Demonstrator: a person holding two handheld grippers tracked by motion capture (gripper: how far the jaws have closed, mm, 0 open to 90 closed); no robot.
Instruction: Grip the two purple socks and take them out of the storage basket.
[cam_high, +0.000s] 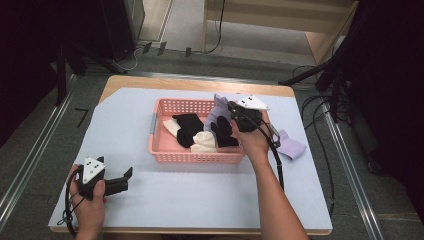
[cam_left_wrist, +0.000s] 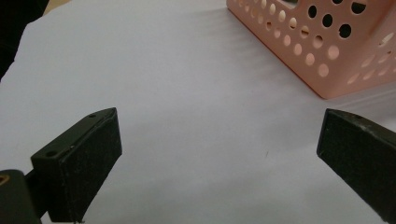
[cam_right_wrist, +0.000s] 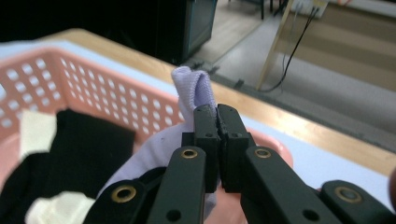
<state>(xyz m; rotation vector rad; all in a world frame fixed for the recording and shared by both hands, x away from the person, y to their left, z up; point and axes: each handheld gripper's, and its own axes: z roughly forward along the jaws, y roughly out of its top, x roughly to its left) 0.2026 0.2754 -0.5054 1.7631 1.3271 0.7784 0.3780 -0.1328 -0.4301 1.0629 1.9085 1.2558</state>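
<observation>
In the high view, a pink basket (cam_high: 165, 145) is seen on a pale sheet (cam_high: 200, 190) that covers the table (cam_high: 200, 82). Black socks (cam_high: 187, 129) and cream socks (cam_high: 204, 142) lie inside the basket. The right gripper (cam_high: 231, 106) is held over the basket's right end, with a lilac sock (cam_high: 220, 111) hanging from it into the basket. A second lilac sock (cam_high: 291, 146) lies on the sheet, right of the basket and just beside the right hand's cable. The left gripper (cam_high: 129, 175) is rested on the sheet near the table's front left corner, well apart from the basket, and is gripped by the left hand (cam_high: 90, 202).

In the left gripper view, the two jaws are seen spread wide, with nothing but bare sheet (cam_left_wrist: 196, 116) between them. A corner of the basket (cam_left_wrist: 327, 56) is seen beyond, apart from the jaws.

In the right gripper view, the jaws are pressed together on a fold of the lilac sock (cam_right_wrist: 194, 86), which stands up above the tips and is draped down to the left below them. The basket wall (cam_right_wrist: 93, 79) is seen behind, and a black sock (cam_right_wrist: 88, 149) and cream socks (cam_right_wrist: 56, 207) are seen in the basket below.
</observation>
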